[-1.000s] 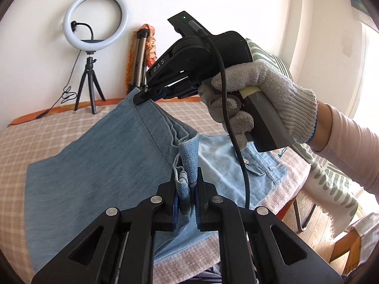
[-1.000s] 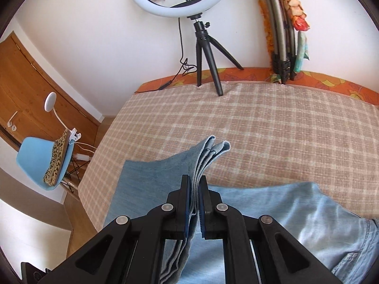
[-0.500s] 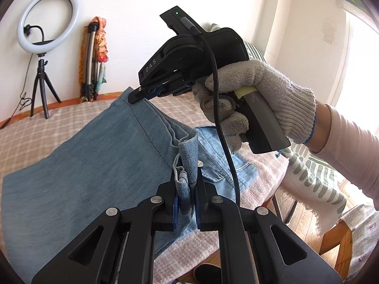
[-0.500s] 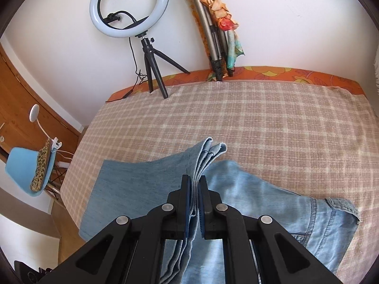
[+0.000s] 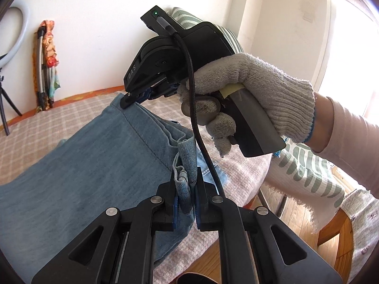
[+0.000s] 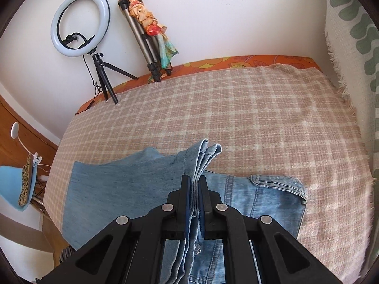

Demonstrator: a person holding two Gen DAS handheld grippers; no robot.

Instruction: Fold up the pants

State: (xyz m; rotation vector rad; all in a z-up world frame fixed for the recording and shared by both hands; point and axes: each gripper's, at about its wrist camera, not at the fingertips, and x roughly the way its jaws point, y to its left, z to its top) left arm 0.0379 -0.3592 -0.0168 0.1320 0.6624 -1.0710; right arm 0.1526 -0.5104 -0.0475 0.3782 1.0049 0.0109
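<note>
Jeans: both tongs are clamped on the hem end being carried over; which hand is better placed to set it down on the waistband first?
Probably the right. Its tongs hold the jeans hem directly over the waistband and pocket. The left tongs grip nearer the checked blanket edge.

letters "DAS" on the side of the right gripper [image 5: 129, 99]

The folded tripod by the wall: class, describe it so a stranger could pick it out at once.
Start at the white wall behind the checked pink bedspread. Two stands are there; right of the white ring light on its black tripod leans the folded silver tripod. Only it has a floral orange scarf wrapped round it.
</note>
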